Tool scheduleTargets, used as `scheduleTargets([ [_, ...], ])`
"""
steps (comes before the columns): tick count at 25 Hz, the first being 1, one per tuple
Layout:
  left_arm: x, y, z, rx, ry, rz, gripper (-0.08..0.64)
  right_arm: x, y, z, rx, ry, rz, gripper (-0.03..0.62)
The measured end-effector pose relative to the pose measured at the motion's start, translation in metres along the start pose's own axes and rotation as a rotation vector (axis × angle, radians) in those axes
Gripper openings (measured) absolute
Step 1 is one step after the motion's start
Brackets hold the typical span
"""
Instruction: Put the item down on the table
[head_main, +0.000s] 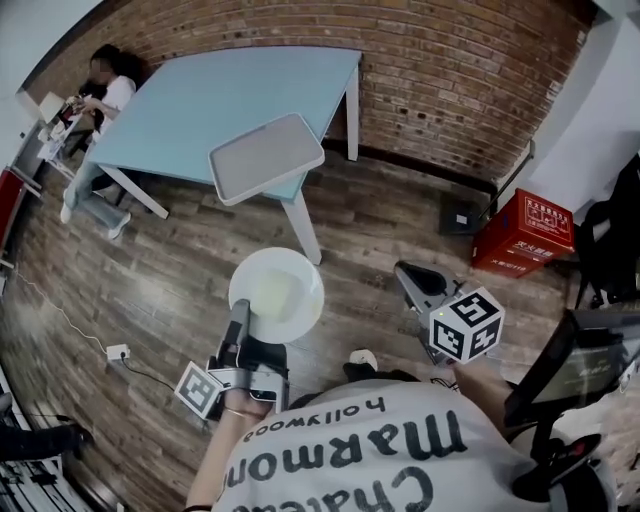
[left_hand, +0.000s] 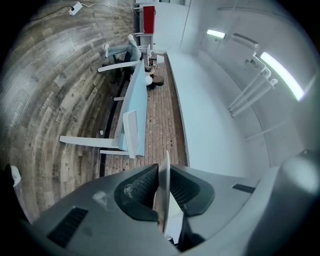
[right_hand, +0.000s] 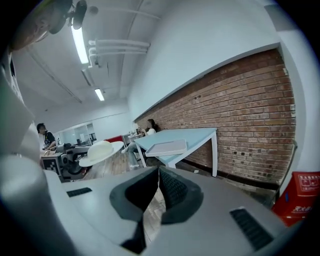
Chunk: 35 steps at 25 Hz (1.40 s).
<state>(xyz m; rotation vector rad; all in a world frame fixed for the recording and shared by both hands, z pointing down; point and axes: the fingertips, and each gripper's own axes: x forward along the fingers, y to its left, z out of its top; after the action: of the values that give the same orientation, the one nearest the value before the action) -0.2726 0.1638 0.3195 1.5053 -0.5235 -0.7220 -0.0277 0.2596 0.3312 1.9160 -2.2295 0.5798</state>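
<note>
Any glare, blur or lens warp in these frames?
Head view: heavy fisheye, wall bows, dark corners, plate sharp. Left gripper view: ceiling light blown out, plate rim slightly soft close to the lens. Right gripper view: light tube glares, black vignette at corners.

A tray (head_main: 266, 158) fills the table (head_main: 200, 90)'s near corner; the top beyond lies bare.

Dish (head_main: 277, 292) white, pale cream centre; table (head_main: 190, 100) light blue with white legs; tray (head_main: 266, 157) plain grey; wall (head_main: 450, 70) red-brown brick pattern; floor (head_main: 170, 270) grey-brown wood planks; box (head_main: 525, 235) red, white print; marker cube (head_main: 466, 325) black-and-white squares; shirt (head_main: 380, 450) white, dark lettering; right gripper (right_hand: 158, 172) grey, pads (right_hand: 172, 192) dark ribbed
</note>
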Motion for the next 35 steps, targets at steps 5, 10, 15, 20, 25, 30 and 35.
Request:
scheduleTargets([
  [5, 0.035, 0.016, -0.005, -0.02, -0.029, 0.012, 0.043, 0.023, -0.041, 0.012, 0.013, -0.004, 0.007, 0.011],
  [10, 0.071, 0.021, -0.015, -0.012, -0.064, 0.013, 0.043, 0.045, -0.079, 0.016, 0.002, 0.044, 0.045, 0.011],
  [15, 0.076, 0.02, -0.015, 0.012, -0.044, 0.029, 0.043, 0.06, -0.077, 0.009, -0.066, 0.077, 0.053, 0.011],
  [20, 0.083, 0.021, -0.008, 0.025, -0.038, 0.046, 0.043, 0.078, -0.067, 0.007, -0.042, 0.09, 0.085, 0.011],
  [25, 0.105, 0.044, -0.006, -0.025, -0.022, 0.073, 0.043, 0.087, -0.084, -0.001, -0.011, 0.12, 0.055, 0.011],
  [30, 0.141, 0.054, -0.004, -0.044, 0.032, 0.071, 0.043, 0.099, -0.107, 0.002, 0.059, 0.136, 0.001, 0.011],
  [35, 0.176, 0.051, 0.01, -0.024, 0.106, 0.039, 0.043, 0.135, -0.108, 0.02, 0.076, 0.122, -0.013, 0.011],
])
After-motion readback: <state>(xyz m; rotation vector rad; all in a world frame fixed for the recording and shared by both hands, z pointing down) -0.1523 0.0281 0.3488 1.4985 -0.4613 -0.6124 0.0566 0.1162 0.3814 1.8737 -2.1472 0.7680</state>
